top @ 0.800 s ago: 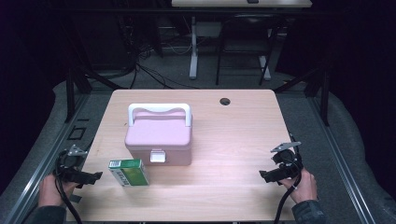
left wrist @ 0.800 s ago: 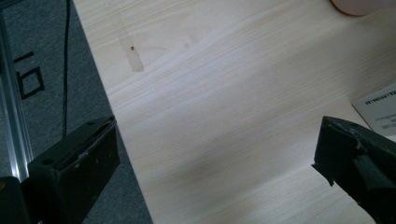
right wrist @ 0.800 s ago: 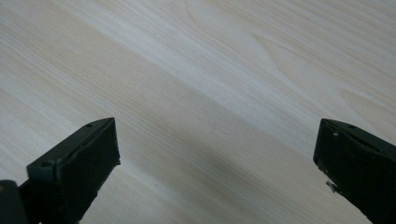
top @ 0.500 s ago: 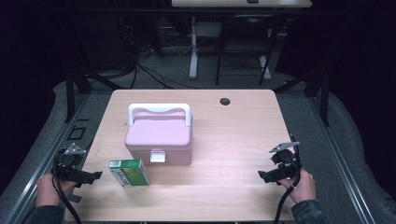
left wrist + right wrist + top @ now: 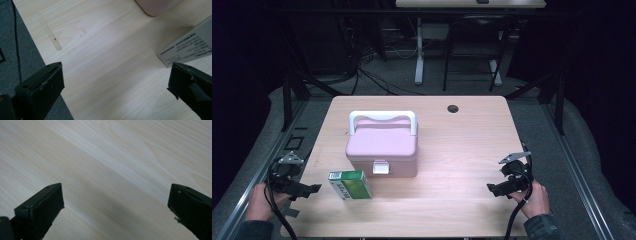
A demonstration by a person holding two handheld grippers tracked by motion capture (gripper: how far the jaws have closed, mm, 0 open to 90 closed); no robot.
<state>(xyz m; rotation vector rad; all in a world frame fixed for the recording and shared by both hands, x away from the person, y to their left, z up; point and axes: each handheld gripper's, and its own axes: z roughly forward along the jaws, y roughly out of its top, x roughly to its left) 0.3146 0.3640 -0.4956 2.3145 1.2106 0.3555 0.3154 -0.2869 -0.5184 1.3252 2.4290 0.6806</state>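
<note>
Nothing is started, in my judgement. My left gripper (image 5: 314,189) and right gripper (image 5: 492,188) stand wide open, empty. The green box (image 5: 350,184) lies untouched beside the closed pink case (image 5: 382,146), nearest my left.

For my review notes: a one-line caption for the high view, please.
Open left gripper beside a green box, pink case behind it, open right gripper over bare table.
</note>
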